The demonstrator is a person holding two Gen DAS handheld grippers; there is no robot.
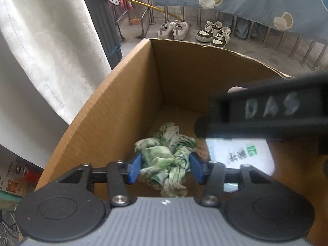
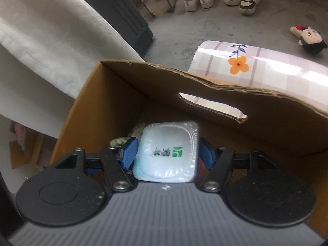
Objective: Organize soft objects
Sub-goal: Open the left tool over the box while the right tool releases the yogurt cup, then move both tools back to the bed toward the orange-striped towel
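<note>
Right claw's body was a blurred black bar across the left wrist view, covering the box's right wall and part of the tissue pack. In the right wrist view, the pack hid most of the green cloth and the box floor. Pack print was unreadable. Plush toy was too small for detail.

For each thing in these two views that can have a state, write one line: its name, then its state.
cardboard box: open at the top, upright
green cloth: crumpled, lying in the box between open fingers
left gripper: open, not pressing the cloth
white pack: sealed, clamped between blue pads
right gripper: shut on the pack, over the box
plush toy: lying on the floor
</note>
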